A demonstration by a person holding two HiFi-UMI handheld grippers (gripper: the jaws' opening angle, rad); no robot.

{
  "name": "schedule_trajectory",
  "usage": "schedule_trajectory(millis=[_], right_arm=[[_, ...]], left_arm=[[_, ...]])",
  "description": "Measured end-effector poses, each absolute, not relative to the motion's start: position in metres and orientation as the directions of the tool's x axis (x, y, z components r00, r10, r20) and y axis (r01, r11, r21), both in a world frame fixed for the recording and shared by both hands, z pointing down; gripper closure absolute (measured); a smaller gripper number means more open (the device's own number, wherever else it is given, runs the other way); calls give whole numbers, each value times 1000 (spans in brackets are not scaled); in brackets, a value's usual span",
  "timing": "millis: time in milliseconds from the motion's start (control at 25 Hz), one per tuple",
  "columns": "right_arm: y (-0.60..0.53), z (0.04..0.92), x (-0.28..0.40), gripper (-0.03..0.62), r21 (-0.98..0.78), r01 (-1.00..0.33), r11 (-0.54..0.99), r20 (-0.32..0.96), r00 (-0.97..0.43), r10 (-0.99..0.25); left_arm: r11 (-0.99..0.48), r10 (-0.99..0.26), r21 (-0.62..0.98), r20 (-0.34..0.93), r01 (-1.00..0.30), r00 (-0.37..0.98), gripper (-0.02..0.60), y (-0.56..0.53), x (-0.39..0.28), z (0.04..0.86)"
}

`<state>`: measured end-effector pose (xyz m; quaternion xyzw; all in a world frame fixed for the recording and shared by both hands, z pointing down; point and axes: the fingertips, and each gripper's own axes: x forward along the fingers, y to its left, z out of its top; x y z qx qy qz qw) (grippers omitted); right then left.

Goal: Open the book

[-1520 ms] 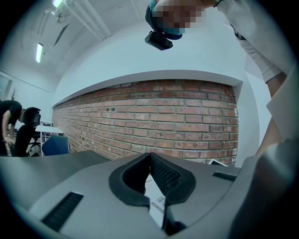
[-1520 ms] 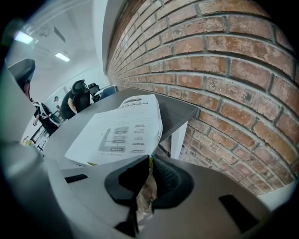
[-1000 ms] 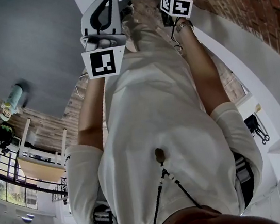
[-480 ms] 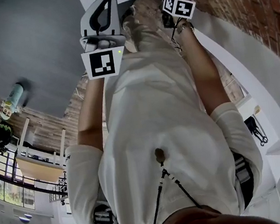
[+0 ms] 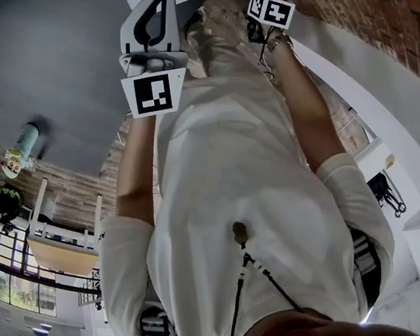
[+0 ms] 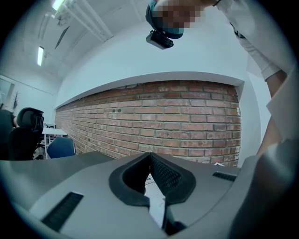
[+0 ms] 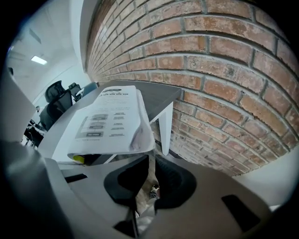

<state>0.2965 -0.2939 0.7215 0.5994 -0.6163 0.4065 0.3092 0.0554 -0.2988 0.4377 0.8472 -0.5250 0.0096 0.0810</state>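
Mid-opening: right tongs point(image 7: 150, 159) almost together, seemingly pinching the lifted book cover point(image 7: 112, 116); left tongs point(image 6: 150, 155) pressed together, empty. Next, likely: swing cover fully over.

A red brick wall point(image 6: 187, 121) runs behind the grey counter point(image 5: 46, 62), under a plain white wall point(image 6: 140, 56). Strip lights point(image 6: 40, 55) glow overhead; a black office chair point(image 6: 28, 121) and blue chair point(image 6: 60, 147) stand far left.

A grey, white-legged table point(image 7: 160, 94) bears a book point(image 7: 110, 121) with white printed pages.
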Motion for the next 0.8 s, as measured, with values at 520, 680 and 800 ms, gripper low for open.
schedule_trajectory(millis=[520,680,800], right_arm=[[-253,694,256,556,-142,-988,-56,828,-88,-554],[-251,669,225,557,-154,-988,-10,791,-117,-601],[-252,651,199,557,-153,-987,51,764,-151,-628]], left_arm=[[-465,-877,130,67,-876,475,558,-265,29,422],[-467,-875,131,73,-875,478,558,-253,15,420],[-468,-877,118,63,-876,477,558,-247,4,416]])
